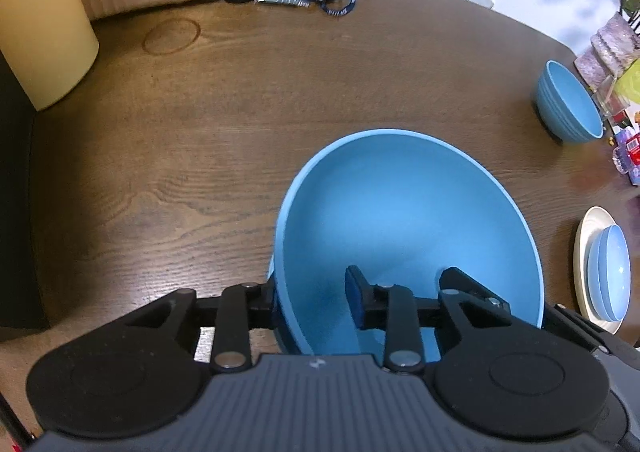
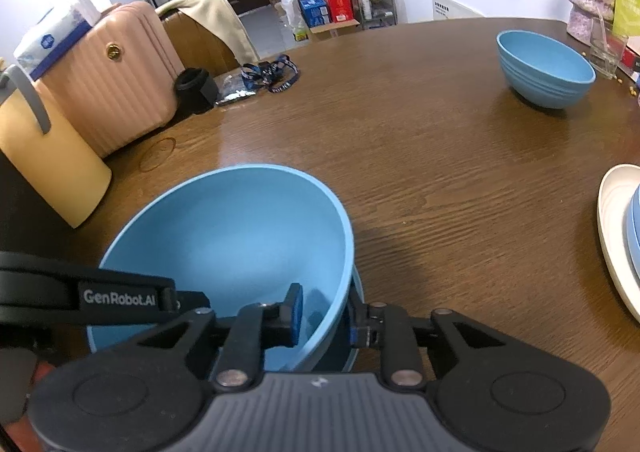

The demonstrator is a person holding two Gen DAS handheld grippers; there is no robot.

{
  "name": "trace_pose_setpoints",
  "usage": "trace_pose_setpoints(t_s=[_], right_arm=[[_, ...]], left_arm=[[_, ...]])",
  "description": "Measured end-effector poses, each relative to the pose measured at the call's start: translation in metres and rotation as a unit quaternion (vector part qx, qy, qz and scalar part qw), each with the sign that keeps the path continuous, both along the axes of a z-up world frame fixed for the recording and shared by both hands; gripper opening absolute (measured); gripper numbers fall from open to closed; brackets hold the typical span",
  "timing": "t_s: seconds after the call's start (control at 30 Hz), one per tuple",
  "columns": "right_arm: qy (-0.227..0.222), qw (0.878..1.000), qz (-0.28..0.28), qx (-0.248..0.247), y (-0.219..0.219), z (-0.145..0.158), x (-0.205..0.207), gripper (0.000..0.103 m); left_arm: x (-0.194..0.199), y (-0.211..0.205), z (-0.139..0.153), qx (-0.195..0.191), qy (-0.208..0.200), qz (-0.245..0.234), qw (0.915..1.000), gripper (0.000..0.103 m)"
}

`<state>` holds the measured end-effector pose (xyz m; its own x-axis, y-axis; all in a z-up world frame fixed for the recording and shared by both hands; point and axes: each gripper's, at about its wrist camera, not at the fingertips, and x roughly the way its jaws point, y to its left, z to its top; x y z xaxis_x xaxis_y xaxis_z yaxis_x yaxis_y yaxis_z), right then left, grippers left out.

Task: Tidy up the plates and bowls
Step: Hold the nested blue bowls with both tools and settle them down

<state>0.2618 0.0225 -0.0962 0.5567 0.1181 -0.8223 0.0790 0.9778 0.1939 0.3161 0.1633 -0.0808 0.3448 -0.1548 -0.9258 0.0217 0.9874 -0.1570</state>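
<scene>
Blue bowl [image 1: 400, 220] straddled at its rim by both claws, left [image 1: 312, 304] and right [image 2: 324, 316], jaws loose, narrow; far bowl [image 2: 544, 68] ahead unstacked; plates [image 2: 620, 244] right already stacked.

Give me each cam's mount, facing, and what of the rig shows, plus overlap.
Left wrist: on the left gripper, angled steeply down at the large blue bowl, whose wall sits between its fingers; wooden table beyond.
Right wrist: on the right gripper, tilted down, straddling the bowl's opposite rim; the left gripper's arm crosses at lower left.
Shared: large blue bowl, ribbed blue bowl, cream plate, pink suitcase.
</scene>
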Motion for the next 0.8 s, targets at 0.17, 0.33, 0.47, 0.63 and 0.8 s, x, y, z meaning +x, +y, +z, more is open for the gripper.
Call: trace_pose_setpoints(t_s=[0.17, 0.33, 0.47, 0.63, 0.8], right_arm=[[-0.022, 1.0, 0.003, -0.002, -0.001, 0.016, -0.007, 0.02], [-0.031, 0.999, 0.021, -0.023, 0.004, 0.032, -0.018, 0.015], [-0.027, 0.997, 0.038, -0.063, 0.015, 0.035, -0.024, 0.014], [-0.019, 0.994, 0.047, -0.101, 0.024, 0.036, -0.028, 0.014], [-0.013, 0.991, 0.046, -0.128, 0.028, 0.032, -0.024, 0.013]], left_arm=[[-0.009, 0.001, 0.011, 0.003, -0.017, -0.007, 0.9998, 0.026], [-0.02, 0.003, 0.019, 0.019, -0.032, -0.026, 0.999, 0.022], [-0.028, -0.001, 0.024, 0.041, -0.048, -0.044, 0.997, 0.021], [-0.03, -0.006, 0.024, 0.055, -0.058, -0.062, 0.9949, 0.021], [-0.027, -0.012, 0.015, 0.074, -0.058, -0.075, 0.9928, 0.021]])
